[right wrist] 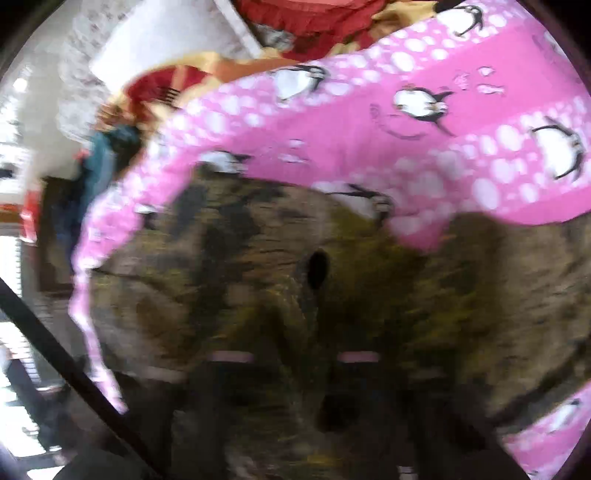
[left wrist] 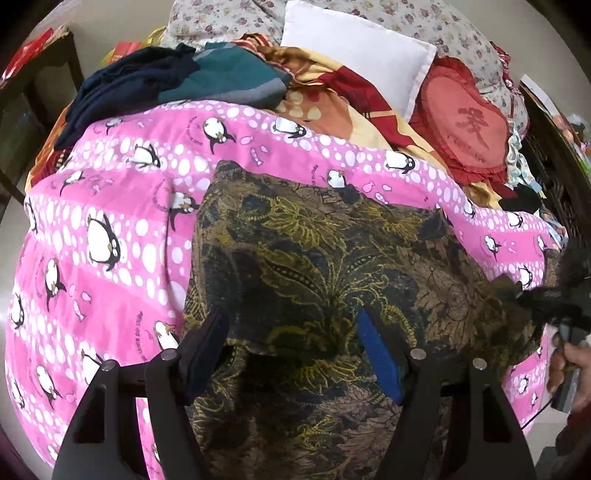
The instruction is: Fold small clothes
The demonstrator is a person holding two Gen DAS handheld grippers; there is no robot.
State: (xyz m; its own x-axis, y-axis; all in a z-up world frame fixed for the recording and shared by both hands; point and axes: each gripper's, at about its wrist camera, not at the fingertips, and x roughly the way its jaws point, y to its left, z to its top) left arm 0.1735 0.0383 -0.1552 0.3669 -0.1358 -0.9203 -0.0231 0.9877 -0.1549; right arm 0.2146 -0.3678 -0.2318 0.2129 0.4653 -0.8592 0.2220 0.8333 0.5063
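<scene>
A brown garment with a dark and yellow floral print (left wrist: 314,266) lies spread on a pink penguin-print blanket (left wrist: 110,229). My left gripper (left wrist: 291,325) is open above the garment's near part, its fingers (left wrist: 380,350) apart with cloth between and under them. In the left wrist view my right gripper (left wrist: 543,299) sits at the garment's right edge, held by a hand. The right wrist view is blurred by motion: the same garment (right wrist: 277,295) fills it over the pink blanket (right wrist: 406,140), and the right gripper's fingers are hidden by blur and cloth.
A pile of clothes (left wrist: 192,74), a white pillow (left wrist: 354,48), a red heart cushion (left wrist: 465,125) and a floral pillow (left wrist: 424,22) lie beyond the blanket. Dark furniture (left wrist: 22,96) stands at far left.
</scene>
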